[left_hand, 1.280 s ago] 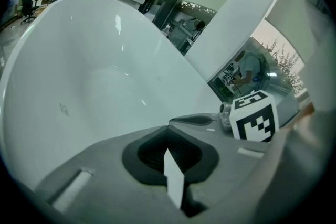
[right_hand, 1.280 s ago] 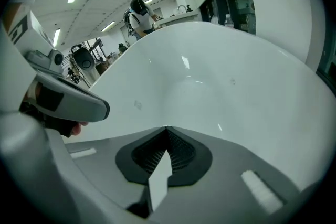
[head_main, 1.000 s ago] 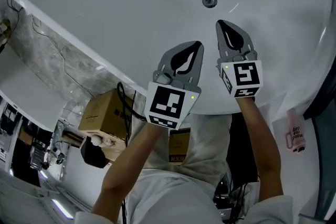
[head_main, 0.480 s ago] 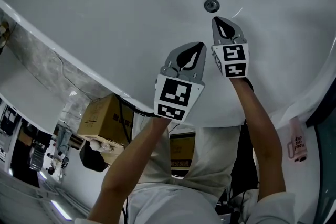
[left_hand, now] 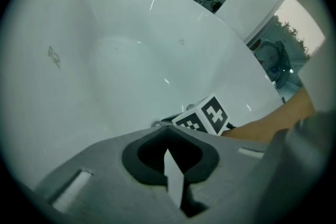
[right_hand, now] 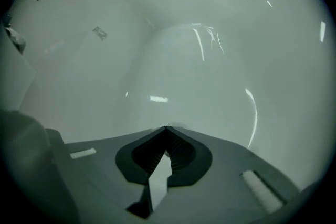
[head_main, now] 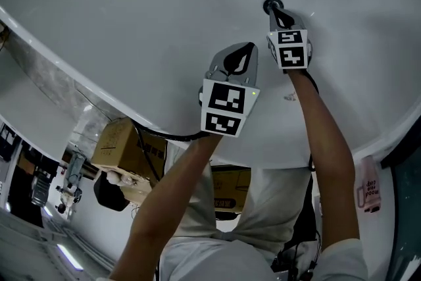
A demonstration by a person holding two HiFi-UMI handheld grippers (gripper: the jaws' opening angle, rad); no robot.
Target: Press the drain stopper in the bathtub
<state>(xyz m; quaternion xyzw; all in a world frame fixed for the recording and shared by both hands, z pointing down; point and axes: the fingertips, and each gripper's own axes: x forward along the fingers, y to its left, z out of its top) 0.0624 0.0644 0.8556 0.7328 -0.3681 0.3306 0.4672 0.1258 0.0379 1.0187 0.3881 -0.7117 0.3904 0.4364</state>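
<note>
Right gripper (head_main: 277,12), jaws together, tips at the drain stopper (head_main: 269,6); left gripper (head_main: 240,59), likewise closed, hangs near it over smooth bathtub (head_main: 131,29) floor.

Soft, even light fills the white bathtub (head_main: 164,23); thin glare streaks cross its wall. Both gripper views bend and darken at the corners.
</note>
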